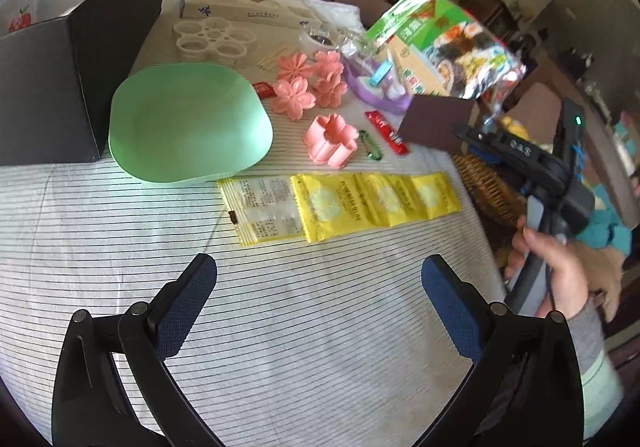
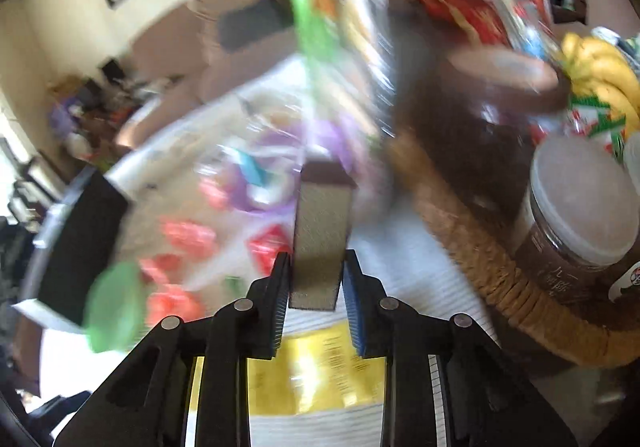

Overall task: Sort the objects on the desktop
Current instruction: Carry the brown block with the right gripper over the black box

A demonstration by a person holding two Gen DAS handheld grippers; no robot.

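Observation:
My right gripper (image 2: 315, 279) is shut on a brown sponge block (image 2: 320, 243) and holds it above the table; the block also shows in the left wrist view (image 1: 436, 123), at the table's right edge. My left gripper (image 1: 318, 287) is open and empty over the striped cloth (image 1: 280, 327). Ahead of it lie a yellow sachet strip (image 1: 340, 205), a green plate (image 1: 188, 123), pink flower moulds (image 1: 308, 85), a pink cutter (image 1: 330, 141), a red sachet (image 1: 386, 131) and a green clip (image 1: 370, 145). The right wrist view is motion-blurred.
A black box (image 1: 68, 59) stands at the left. A white glove box (image 1: 244, 3), a white ring mould (image 1: 212, 37), a purple bagged item (image 1: 376, 83) and a seaweed packet (image 1: 448, 43) lie at the back. A wicker tray (image 2: 500, 279) holds a jar (image 2: 580, 215) and bananas (image 2: 600, 63).

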